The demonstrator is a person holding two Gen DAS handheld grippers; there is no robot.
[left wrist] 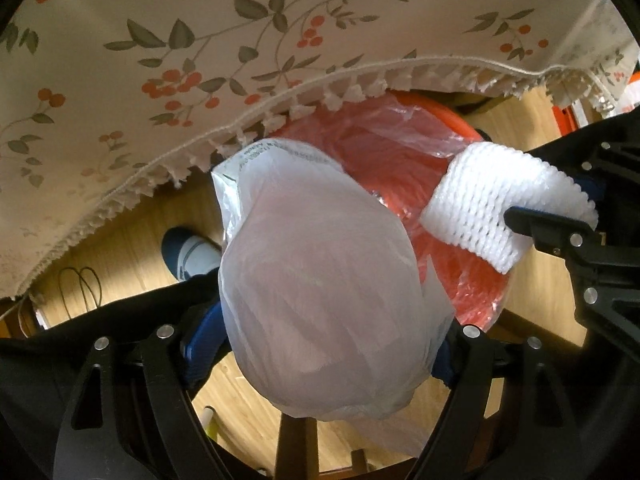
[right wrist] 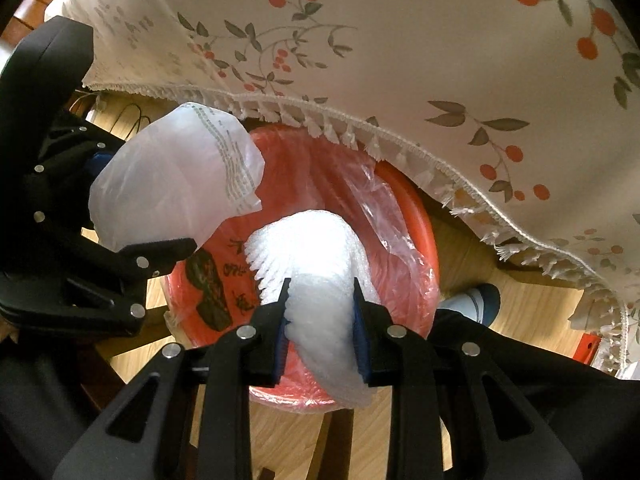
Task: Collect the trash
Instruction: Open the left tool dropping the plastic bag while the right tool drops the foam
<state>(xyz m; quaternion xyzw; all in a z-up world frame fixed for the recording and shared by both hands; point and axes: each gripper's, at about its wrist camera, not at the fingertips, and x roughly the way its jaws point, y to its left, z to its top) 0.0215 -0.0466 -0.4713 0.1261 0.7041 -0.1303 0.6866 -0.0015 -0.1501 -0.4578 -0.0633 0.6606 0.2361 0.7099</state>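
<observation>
Both grippers point down over the orange bin (right wrist: 416, 216), clear liner inside, sitting on the wood floor at the fringed edge of the cherry-print tablecloth (right wrist: 440, 60). Right gripper (right wrist: 320, 320) is clenched on white foam netting (right wrist: 316, 256), hanging over the bin's 6 o'clock side. Left gripper (left wrist: 320, 344) stands wide around a puffy white plastic bag (left wrist: 320, 280), at the bin's 10 o'clock; can't tell if the pads still press it.

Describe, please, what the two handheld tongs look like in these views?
Both the left tongs and right tongs are matte black plastic linkages with triangular cut-outs and round silver pivot pins. Their fingers carry ribbed blue pads.
</observation>
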